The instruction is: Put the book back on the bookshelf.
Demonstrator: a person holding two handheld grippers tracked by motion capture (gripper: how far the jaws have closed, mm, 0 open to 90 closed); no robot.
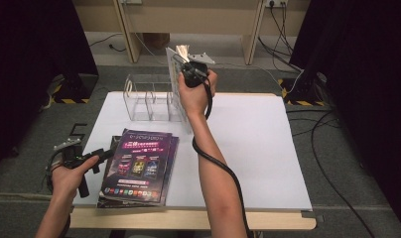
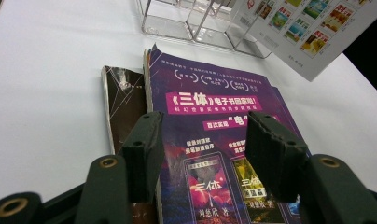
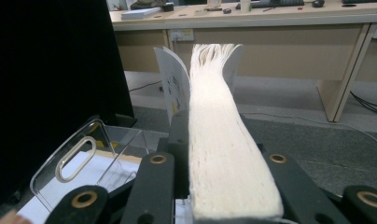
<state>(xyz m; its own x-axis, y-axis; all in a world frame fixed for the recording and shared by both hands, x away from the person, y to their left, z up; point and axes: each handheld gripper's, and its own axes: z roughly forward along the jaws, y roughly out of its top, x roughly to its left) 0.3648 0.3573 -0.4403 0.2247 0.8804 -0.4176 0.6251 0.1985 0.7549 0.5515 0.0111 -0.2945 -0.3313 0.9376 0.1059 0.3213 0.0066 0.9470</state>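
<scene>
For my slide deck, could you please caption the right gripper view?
Right gripper clamps a thick book by its page edge beside the clear acrylic rack.

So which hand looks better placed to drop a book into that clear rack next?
The right. Its gripper already grips a book above the clear rack. The left gripper is open, low over the purple booklet.

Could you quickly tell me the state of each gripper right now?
Left gripper: open, above the purple magazine.
Right gripper: closed on a thick book.
</scene>
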